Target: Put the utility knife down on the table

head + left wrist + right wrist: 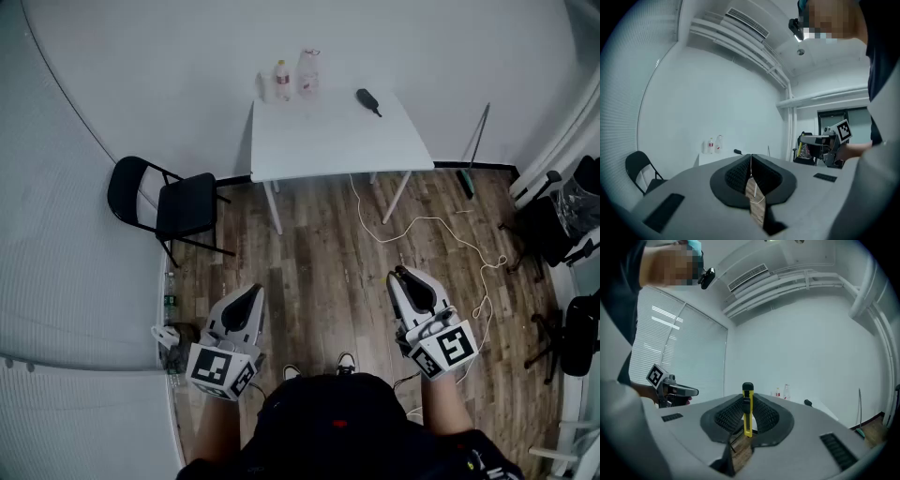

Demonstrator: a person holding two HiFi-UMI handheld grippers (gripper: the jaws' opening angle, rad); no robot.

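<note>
Utility knife (747,414), one, in right gripper (410,278)

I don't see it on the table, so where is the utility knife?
In the right gripper view the utility knife stands upright between the right gripper's fingers, over the wooden floor, well short of the white table.

Head view overhead — gripper views toward table (328,141)

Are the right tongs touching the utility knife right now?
Touching. The right gripper view shows the yellow utility knife standing upright between the right tongs, with both jaw pads pressed against its sides.
</note>
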